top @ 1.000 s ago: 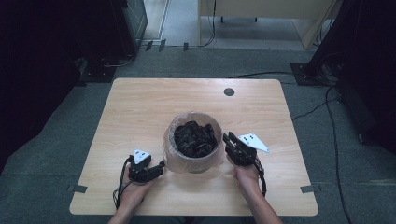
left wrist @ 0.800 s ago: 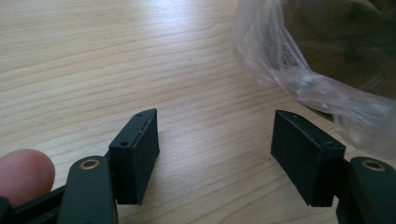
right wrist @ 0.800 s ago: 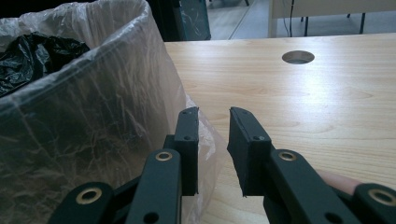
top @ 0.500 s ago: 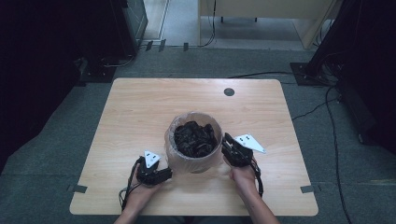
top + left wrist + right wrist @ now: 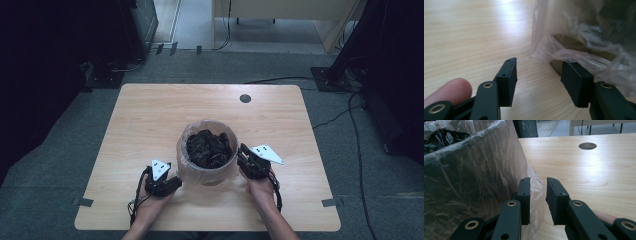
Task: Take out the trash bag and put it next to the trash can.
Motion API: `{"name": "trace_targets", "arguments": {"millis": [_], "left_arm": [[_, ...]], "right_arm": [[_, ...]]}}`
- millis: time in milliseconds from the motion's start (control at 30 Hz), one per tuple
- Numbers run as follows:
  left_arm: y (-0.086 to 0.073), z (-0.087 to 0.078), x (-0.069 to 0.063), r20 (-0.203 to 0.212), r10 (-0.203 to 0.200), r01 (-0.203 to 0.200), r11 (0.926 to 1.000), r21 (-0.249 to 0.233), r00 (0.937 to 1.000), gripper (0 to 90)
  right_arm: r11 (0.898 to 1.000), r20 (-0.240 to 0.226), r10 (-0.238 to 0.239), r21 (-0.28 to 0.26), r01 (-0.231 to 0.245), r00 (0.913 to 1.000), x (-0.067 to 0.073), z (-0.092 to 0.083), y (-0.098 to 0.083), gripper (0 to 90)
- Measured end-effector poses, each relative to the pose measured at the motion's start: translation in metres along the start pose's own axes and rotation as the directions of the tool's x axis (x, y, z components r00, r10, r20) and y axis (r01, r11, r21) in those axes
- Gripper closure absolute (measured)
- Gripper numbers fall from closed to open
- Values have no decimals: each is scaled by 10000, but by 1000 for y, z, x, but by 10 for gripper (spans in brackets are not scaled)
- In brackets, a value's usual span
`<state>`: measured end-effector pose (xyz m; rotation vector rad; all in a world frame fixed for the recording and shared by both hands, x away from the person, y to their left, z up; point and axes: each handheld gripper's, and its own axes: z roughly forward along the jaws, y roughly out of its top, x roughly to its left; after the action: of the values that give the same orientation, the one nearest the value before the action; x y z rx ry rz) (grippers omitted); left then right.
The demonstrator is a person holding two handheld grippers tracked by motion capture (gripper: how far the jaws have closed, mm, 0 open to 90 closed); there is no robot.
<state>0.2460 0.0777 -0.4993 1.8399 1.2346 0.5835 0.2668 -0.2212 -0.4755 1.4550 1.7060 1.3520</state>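
High view: I log a bin (image 5: 207, 150) lined with a clear plastic bag and filled with black crumpled material near the front middle of the wooden counter (image 5: 150, 115), my left claw (image 5: 172, 184) just beside its left base and my right claw (image 5: 244, 156) against its right side. Left gripper view: my left claw (image 5: 539, 77) has just been closing, its jaws parted over bare counter, the right pad touching the bag's loose hem (image 5: 574, 53), nothing pinched. Right gripper view: my right claw (image 5: 537, 200) stands narrowly apart with a fold of the liner (image 5: 535, 187) between the pads; I cannot tell whether they pinch it.
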Motion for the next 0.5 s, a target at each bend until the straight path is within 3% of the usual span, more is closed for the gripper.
{"name": "trace_targets", "arguments": {"millis": [133, 167, 233, 433, 500], "left_arm": [[4, -4, -1, 1, 31, -31, 9995, -327, 10000, 530], [5, -4, -1, -5, 56, -56, 9992, -392, 10000, 586], [7, -6, -2, 84, 118, -114, 9987, -488, 9999, 609], [14, -9, -5, 401, 252, -219, 9965, -803, 9989, 799], [16, -10, -6, 462, 270, -230, 9961, -851, 9986, 816]], "right_arm": [[10000, 26, -37, 15, 37, 10000, 0, -1, 0, 736], [10000, 40, -15, 24, 15, 10000, -1, -2, -1, 730], [10000, 53, -17, 60, 16, 10000, -2, -2, -2, 727], [9998, 244, 53, 172, -57, 9997, -11, -9, -6, 703], [9997, 267, 71, 219, -76, 9996, -12, -11, -7, 700]]}}
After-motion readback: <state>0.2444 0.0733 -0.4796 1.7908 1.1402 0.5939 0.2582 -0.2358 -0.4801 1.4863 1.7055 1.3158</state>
